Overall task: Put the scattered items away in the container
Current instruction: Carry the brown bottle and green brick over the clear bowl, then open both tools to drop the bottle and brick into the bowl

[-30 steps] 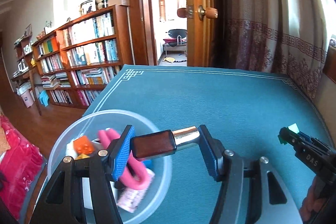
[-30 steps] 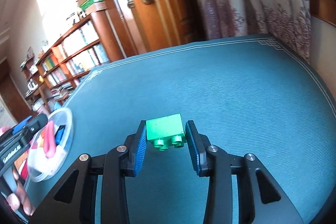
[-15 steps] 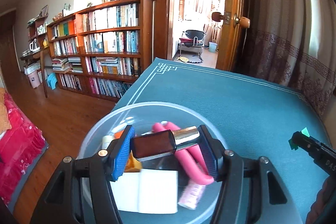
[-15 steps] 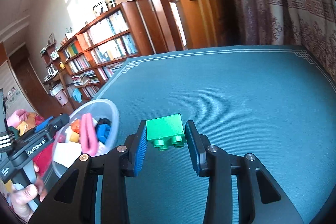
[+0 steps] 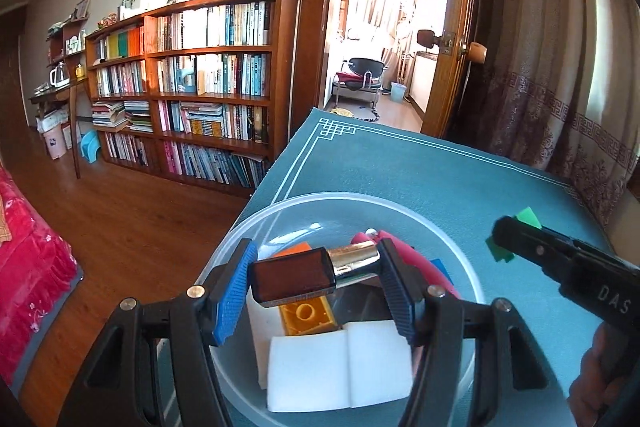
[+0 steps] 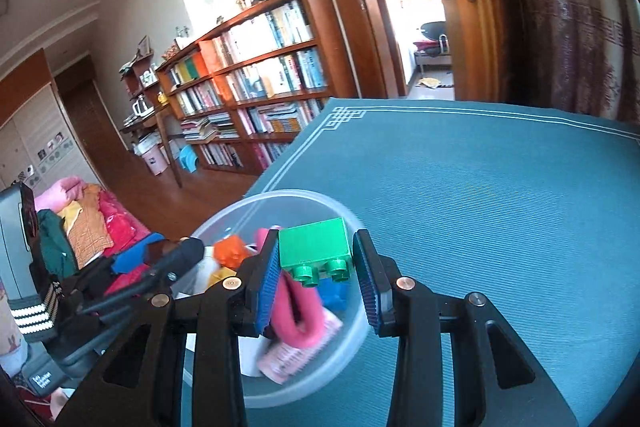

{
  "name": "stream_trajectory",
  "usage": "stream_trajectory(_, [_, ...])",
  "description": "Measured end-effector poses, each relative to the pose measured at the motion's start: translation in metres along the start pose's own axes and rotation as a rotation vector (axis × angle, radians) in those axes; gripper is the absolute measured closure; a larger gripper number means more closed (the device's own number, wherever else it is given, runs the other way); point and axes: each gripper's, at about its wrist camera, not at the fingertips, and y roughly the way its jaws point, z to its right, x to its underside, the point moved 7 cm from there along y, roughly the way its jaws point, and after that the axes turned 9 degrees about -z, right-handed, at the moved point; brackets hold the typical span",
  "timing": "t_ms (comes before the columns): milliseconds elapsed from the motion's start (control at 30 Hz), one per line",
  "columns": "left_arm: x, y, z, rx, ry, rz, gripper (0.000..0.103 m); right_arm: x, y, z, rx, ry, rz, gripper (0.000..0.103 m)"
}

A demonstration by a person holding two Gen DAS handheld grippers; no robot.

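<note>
Clear plastic bowl [image 5: 460,247] sits at the counter's [image 6: 500,187] corner. Left tongs [image 5: 316,277] hold a bottle [image 5: 294,277], right tongs [image 6: 316,263] a green block [image 6: 314,243], both poised above to drop in.

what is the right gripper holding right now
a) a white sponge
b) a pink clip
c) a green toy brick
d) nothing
c: in the right wrist view the right gripper is closed on a green toy brick, held above the clear bowl, studs facing the camera.
</note>
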Motion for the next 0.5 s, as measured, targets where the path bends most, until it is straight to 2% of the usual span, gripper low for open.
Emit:
stream_trajectory(67, [0.001, 0.002, -0.003, 0.036, -0.002, -0.013, 0.035, 0.001, 0.005, -0.009, -0.010, -0.008, -0.005, 0.064])
stream_trajectory(100, [0.002, 0.003, -0.004, 0.055, -0.012, -0.018, 0.025, 0.000, 0.008, -0.012, -0.014, -0.011, -0.010, 0.064])
stream_trajectory(133, [0.003, 0.001, -0.007, 0.065, -0.026, -0.013, 0.019, -0.001, 0.012, -0.014, -0.016, -0.012, -0.016, 0.064])
stream_trajectory(233, [0.003, -0.002, -0.016, 0.072, -0.051, -0.005, 0.018, -0.001, 0.018, -0.019, -0.014, -0.017, -0.025, 0.064])
stream_trajectory(500, [0.009, -0.016, -0.048, 0.016, -0.131, 0.003, 0.018, -0.001, 0.031, -0.035, -0.036, -0.046, -0.048, 0.064])
